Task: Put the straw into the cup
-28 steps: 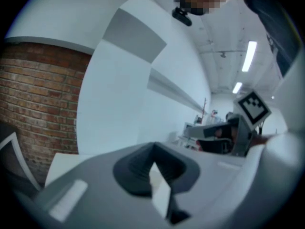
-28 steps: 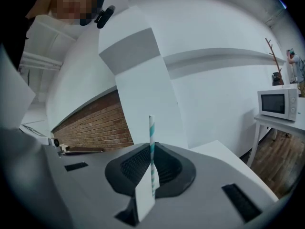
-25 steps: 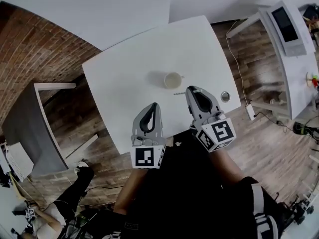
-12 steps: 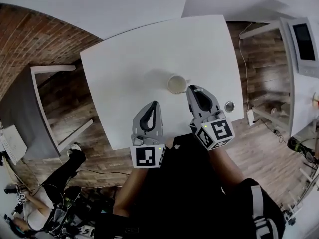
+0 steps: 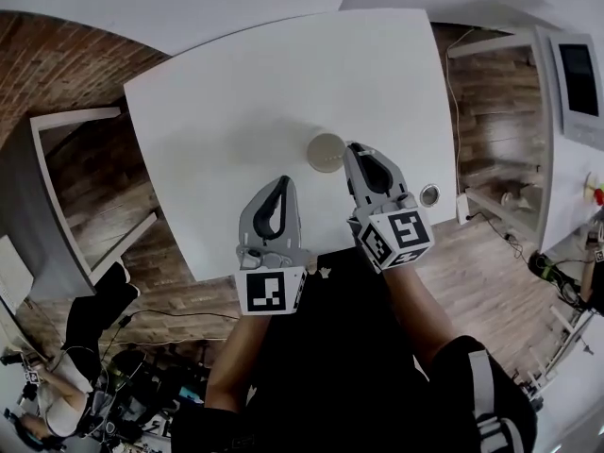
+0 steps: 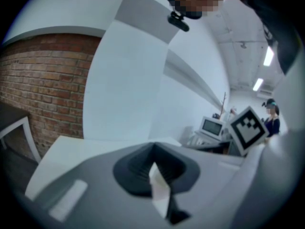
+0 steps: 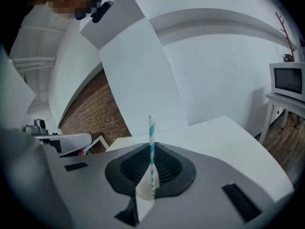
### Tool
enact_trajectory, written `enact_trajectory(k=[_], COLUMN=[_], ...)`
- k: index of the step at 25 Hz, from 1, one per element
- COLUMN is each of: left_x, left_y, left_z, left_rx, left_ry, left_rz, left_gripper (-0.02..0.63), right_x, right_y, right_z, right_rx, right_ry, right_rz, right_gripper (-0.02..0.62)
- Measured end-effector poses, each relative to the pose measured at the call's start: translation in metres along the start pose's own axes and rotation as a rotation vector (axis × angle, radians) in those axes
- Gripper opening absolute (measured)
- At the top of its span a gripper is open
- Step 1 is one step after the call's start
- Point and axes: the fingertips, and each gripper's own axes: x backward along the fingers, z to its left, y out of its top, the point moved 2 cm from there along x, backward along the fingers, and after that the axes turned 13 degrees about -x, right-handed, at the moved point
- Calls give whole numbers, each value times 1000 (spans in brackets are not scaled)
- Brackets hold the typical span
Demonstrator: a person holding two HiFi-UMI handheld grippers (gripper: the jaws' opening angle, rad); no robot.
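A cream cup stands on the white table, seen from above. My right gripper sits right beside the cup's right side, its jaws shut on a teal-and-white striped paper straw. In the right gripper view the straw sticks out from the right gripper past the jaw tips. The head view hides the straw behind the gripper. My left gripper hovers near the table's front edge, left of and nearer than the cup. In the left gripper view the left gripper is shut with nothing in it.
A small round metal disc lies on the table right of the right gripper. A microwave stands on a side unit at far right. A grey table is at left, and a person's legs show at lower left.
A second ago the straw lay on the table in front of the cup, by the right jaw tips. Now the right gripper holds it, close beside the cup. The head view has shifted.
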Motion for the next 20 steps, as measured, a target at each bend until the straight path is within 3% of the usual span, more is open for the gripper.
enact_trajectory(k=[11, 20], left_x=[-9, -12], left_y=[-11, -14], left_z=[1, 0], left_rx=[18, 8], left_ry=[-23, -39], left_rz=[37, 43], left_gripper=[5, 5], right_x=[-19, -28], right_y=[-29, -28], right_z=[-7, -12], right_rx=[-12, 6], right_ry=[-1, -4], right_rz=[77, 86], right_gripper=[26, 25])
